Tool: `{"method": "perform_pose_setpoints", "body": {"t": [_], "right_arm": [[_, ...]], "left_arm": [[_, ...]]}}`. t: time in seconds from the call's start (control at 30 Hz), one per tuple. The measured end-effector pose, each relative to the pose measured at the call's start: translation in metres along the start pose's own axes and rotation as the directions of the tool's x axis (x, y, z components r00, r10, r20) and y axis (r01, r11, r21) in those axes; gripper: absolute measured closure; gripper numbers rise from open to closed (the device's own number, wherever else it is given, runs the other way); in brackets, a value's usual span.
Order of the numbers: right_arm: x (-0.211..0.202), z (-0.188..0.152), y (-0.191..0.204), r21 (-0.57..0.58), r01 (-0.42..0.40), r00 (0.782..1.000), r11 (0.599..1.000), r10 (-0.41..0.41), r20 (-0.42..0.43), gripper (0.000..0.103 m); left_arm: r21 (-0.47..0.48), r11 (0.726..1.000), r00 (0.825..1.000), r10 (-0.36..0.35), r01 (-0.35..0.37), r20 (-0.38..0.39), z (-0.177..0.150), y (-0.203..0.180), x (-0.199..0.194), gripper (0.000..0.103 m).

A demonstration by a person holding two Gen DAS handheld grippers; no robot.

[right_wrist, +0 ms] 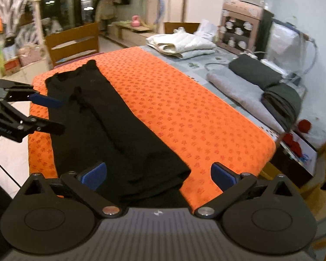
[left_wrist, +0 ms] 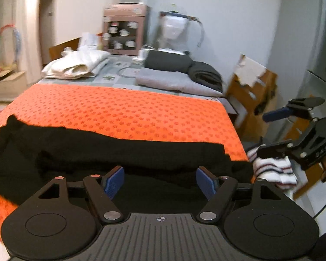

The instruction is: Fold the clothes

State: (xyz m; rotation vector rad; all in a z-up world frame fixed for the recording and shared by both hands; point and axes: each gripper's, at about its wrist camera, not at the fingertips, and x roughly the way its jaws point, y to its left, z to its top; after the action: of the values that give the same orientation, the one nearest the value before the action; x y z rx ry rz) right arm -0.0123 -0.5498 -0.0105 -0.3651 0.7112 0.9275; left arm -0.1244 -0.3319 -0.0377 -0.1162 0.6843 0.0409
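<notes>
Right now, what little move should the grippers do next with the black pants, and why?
Probably lower both onto the pants' near edge and pinch it. The pants lie flat and long on the orange mat, not yet folded across, and the left gripper and right gripper both hang open and empty above them.

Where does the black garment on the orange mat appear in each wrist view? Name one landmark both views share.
Left wrist view: black garment lies across the lower half, above the jaws.
Right wrist view: black garment runs diagonally from upper left to lower centre.
Shared landmark: folded white clothes.
</notes>
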Motion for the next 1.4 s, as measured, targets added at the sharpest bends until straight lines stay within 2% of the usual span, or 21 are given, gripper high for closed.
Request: {"method": "perform_pose_setpoints", "body": {"t": [0.13, 0.33, 0.47, 0.6, 0.73, 0.8, 0.87, 1.03, 1.13, 1.2, 1.27, 1.3, 1.4], "right_arm": [[0.013, -0.003, -0.027, -0.080, -0.106, 0.994, 0.991, 0.106, -0.009, 0.000], [0.020, -0.001, -0.049, -0.236, -0.245, 0.969, 0.940, 0.241, -0.047, 0.000], [0.024, 0.003, -0.061, -0.306, -0.280, 0.959, 0.910, 0.277, -0.054, 0.001], [0.033, 0.007, -0.062, -0.399, -0.286, 0.957, 0.871, 0.280, -0.074, 0.012], [0.048, 0.011, -0.061, -0.508, -0.327, 0.942, 0.796, 0.316, -0.111, 0.026], [0.054, 0.012, -0.058, -0.570, -0.363, 0.926, 0.737, 0.355, -0.130, 0.031], [0.062, 0.010, -0.054, -0.637, -0.397, 0.905, 0.661, 0.398, -0.150, 0.034], [0.076, -0.005, -0.040, -0.799, -0.428, 0.862, 0.422, 0.458, -0.219, 0.045], [0.077, -0.017, -0.035, -0.870, -0.408, 0.844, 0.277, 0.478, -0.243, 0.053], [0.076, -0.023, -0.036, -0.903, -0.383, 0.836, 0.196, 0.489, -0.249, 0.060], [0.074, -0.029, -0.038, -0.925, -0.358, 0.828, 0.131, 0.503, -0.248, 0.065], [0.072, -0.032, -0.039, -0.933, -0.343, 0.825, 0.108, 0.510, -0.244, 0.070], [0.069, -0.041, -0.041, -0.954, -0.298, 0.815, 0.038, 0.531, -0.233, 0.081]], "left_arm": [[-0.085, 0.986, 0.989, 0.145, -0.144, 0.009, -0.007, -0.042, -0.008, 0.027], [-0.217, 0.928, 0.950, 0.311, -0.301, 0.010, -0.020, -0.097, -0.023, 0.027], [-0.208, 0.915, 0.934, 0.356, -0.346, 0.013, -0.023, -0.120, -0.020, 0.027], [-0.166, 0.917, 0.929, 0.371, -0.363, 0.020, -0.021, -0.139, -0.015, 0.027], [-0.183, 0.899, 0.915, 0.403, -0.397, -0.008, -0.016, -0.149, -0.004, 0.027], [-0.200, 0.882, 0.902, 0.431, -0.426, -0.018, -0.015, -0.154, 0.005, 0.027], [-0.226, 0.857, 0.883, 0.467, -0.464, -0.043, -0.015, -0.159, 0.017, 0.027], [-0.292, 0.781, 0.831, 0.545, -0.553, -0.115, -0.013, -0.167, 0.044, 0.028], [-0.315, 0.742, 0.803, 0.576, -0.591, -0.150, -0.011, -0.172, 0.051, 0.028], [-0.319, 0.724, 0.788, 0.594, -0.612, -0.164, -0.010, -0.175, 0.052, 0.028], [-0.324, 0.708, 0.775, 0.607, -0.627, -0.174, -0.009, -0.176, 0.053, 0.028], [-0.325, 0.703, 0.771, 0.612, -0.633, -0.178, -0.009, -0.177, 0.053, 0.028], [-0.325, 0.702, 0.770, 0.612, -0.633, -0.178, -0.008, -0.180, 0.053, 0.028]]}}
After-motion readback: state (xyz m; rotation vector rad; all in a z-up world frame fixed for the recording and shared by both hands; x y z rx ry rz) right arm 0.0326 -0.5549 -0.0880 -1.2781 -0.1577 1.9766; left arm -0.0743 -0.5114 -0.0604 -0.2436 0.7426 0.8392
